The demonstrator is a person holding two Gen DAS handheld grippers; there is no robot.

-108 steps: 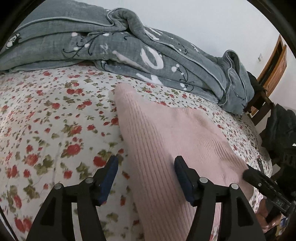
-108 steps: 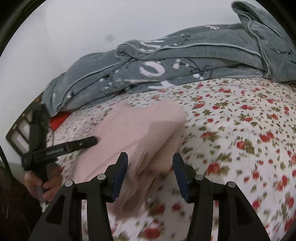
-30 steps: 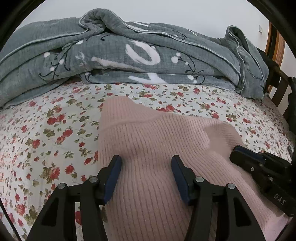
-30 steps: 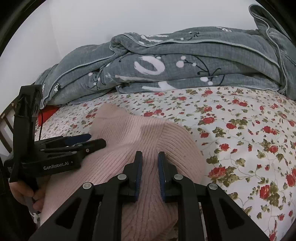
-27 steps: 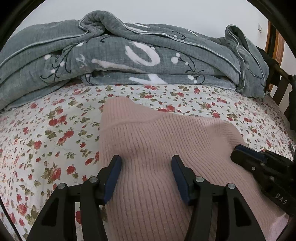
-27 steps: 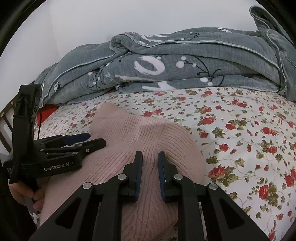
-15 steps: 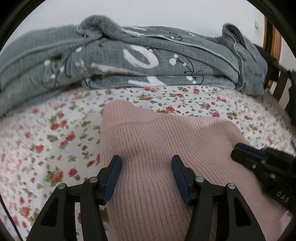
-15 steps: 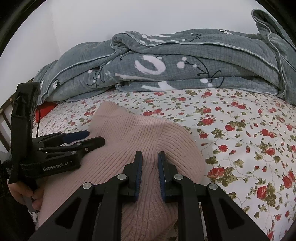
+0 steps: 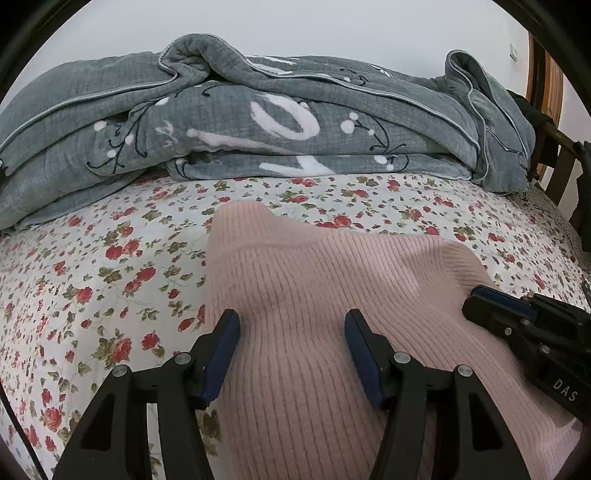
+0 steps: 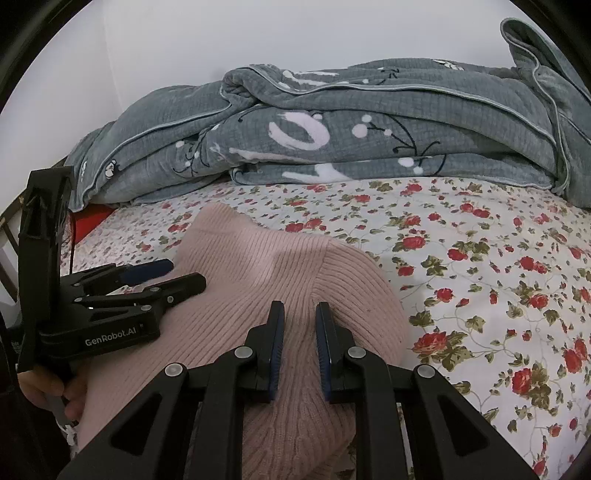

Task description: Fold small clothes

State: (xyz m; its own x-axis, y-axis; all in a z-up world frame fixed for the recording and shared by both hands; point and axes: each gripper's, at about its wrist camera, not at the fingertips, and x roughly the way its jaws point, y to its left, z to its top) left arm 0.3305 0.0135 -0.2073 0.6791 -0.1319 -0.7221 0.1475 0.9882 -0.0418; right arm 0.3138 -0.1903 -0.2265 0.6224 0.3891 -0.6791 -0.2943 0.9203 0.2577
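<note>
Right wrist view — ribbed pink knit [image 10: 258, 295] on floral sheet [image 10: 480, 258].

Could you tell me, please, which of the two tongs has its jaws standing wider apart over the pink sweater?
The left tongs: their jaws stand wide over the pink sweater, while the right tongs are nearly closed.

- We're in a home bedroom, on a bed spread with a rose-print floral sheet [image 9: 110, 266].
- A rumpled grey quilt [image 9: 277, 118] is heaped along the plain white wall [image 9: 295, 26].
- A wooden bed frame [image 9: 554, 162] shows at the right edge.
</note>
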